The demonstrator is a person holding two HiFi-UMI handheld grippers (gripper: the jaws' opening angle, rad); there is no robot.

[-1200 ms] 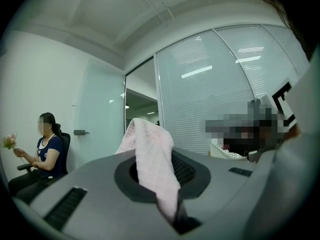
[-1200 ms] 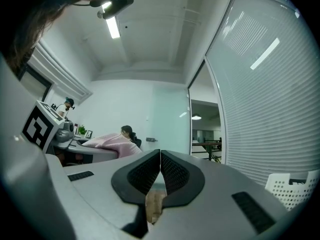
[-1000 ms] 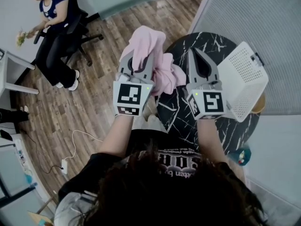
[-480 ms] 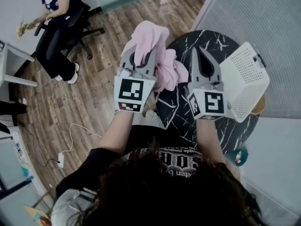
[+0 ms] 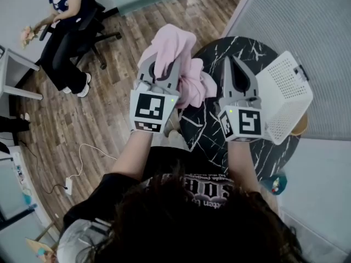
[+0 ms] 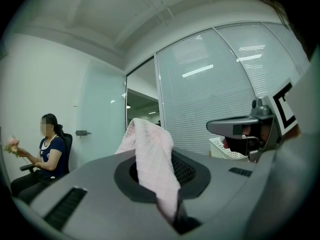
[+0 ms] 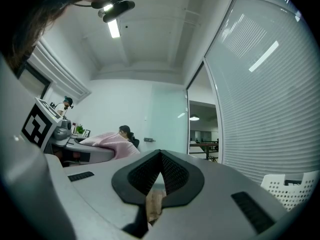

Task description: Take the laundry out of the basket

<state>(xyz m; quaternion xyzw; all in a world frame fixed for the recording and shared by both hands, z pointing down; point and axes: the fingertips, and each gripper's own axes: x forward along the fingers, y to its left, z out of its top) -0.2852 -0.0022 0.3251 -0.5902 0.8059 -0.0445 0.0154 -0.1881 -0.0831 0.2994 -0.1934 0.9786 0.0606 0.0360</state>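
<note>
My left gripper [image 5: 159,70] is shut on a pink cloth [image 5: 176,44], held up over the left edge of the round black marble table [image 5: 204,126]. The cloth bunches above the jaws and hangs down to their right. In the left gripper view the pink cloth [image 6: 150,144] runs out between the closed jaws of the left gripper [image 6: 167,159]. My right gripper [image 5: 232,63] is beside it, shut with nothing in it; in its own view the tips of the right gripper [image 7: 160,156] meet. A white perforated basket [image 5: 282,95] lies tipped on the table at the right.
A person sits on an office chair [image 5: 88,34] at the far left over the wood floor, next to a white desk [image 5: 13,81]. A white cable [image 5: 88,158] trails on the floor. A glass partition with blinds [image 5: 296,15] stands behind the table.
</note>
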